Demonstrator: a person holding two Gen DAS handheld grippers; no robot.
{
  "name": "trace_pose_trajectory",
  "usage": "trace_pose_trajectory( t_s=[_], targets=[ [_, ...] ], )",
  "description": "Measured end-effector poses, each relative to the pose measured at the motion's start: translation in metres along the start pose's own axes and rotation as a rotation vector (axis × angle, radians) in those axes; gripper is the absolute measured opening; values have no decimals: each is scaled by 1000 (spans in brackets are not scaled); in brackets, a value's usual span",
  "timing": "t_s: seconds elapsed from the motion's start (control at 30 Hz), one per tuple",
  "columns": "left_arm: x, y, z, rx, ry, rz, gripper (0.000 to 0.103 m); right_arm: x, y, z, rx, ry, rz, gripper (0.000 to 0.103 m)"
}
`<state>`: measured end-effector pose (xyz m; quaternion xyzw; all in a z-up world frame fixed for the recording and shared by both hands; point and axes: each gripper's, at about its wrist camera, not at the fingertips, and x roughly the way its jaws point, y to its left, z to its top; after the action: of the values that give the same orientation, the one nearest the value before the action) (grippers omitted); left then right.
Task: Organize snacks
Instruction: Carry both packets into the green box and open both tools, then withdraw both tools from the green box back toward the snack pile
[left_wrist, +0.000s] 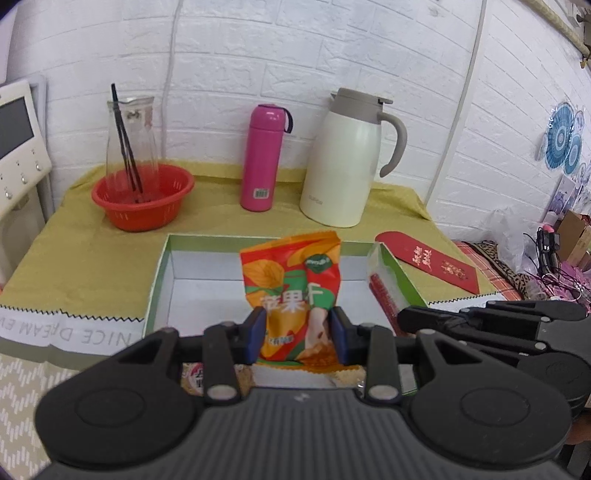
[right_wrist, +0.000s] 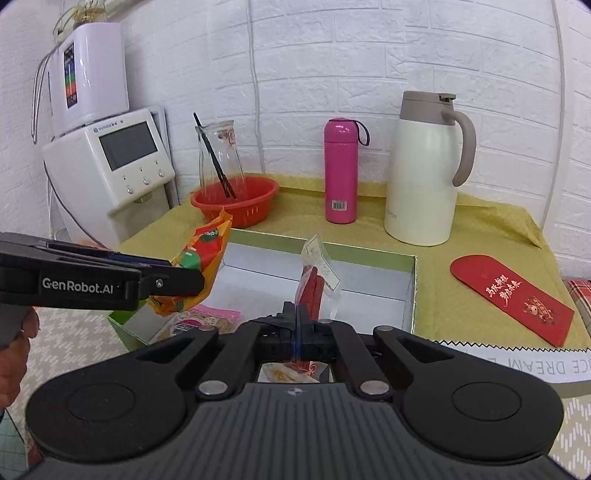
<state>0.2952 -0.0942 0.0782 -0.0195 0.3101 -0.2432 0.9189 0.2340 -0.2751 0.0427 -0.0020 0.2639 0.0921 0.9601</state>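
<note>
My left gripper (left_wrist: 298, 334) is shut on an orange and green snack bag (left_wrist: 291, 280), which stands upright between the blue pads above the near part of a green-rimmed white box (left_wrist: 157, 280). In the right wrist view the same bag (right_wrist: 201, 266) hangs over the box's (right_wrist: 413, 284) left end. My right gripper (right_wrist: 297, 317) is shut on a clear packet of red sticks (right_wrist: 314, 280), holding it upright over the box's middle. From the left wrist, that packet (left_wrist: 380, 284) shows at the box's right side. A pink-patterned snack pack (right_wrist: 218, 319) lies inside near the front.
At the back of the yellow-green cloth (left_wrist: 92, 251) stand a red basket (left_wrist: 142, 199) holding a glass carafe, a pink flask (left_wrist: 262, 158) and a cream thermos jug (left_wrist: 347, 158). A red envelope (right_wrist: 513, 295) lies right of the box. A white appliance (right_wrist: 122, 162) stands left.
</note>
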Motion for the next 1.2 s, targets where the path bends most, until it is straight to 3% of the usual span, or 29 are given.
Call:
trace_pose_trajectory(
  t_s=[0.3, 0.5, 0.53, 0.57, 0.63, 0.7, 0.73, 0.77, 0.83, 1.2],
  targets=[
    [42, 6, -5, 5, 50, 19, 35, 45, -4, -1, -72, 95, -27, 0],
    [53, 6, -8, 29, 58, 41, 39, 54, 0, -5, -119, 124, -25, 2],
    [53, 6, -9, 34, 54, 40, 41, 54, 1, -6, -132, 123, -26, 7],
    [51, 5, -9, 35, 45, 41, 44, 54, 2, -7, -145, 124, -25, 18],
    [46, 4, -10, 46, 14, 45, 56, 55, 4, -9, -180, 134, -24, 25],
    [39, 3, -10, 58, -12, 41, 61, 51, 7, -12, -200, 120, -4, 37],
    [36, 3, -9, 58, -21, 42, 65, 48, 8, -13, -206, 105, 3, 50],
    [33, 3, -9, 53, -34, 43, 68, 45, 9, -15, -209, 91, 4, 77],
    [27, 5, -8, 35, -53, 47, 71, 37, 11, -16, -213, 59, -2, 103],
    [0, 6, -11, -2, -81, 192, 81, -2, 19, -16, -167, -9, -14, 103]
  ],
)
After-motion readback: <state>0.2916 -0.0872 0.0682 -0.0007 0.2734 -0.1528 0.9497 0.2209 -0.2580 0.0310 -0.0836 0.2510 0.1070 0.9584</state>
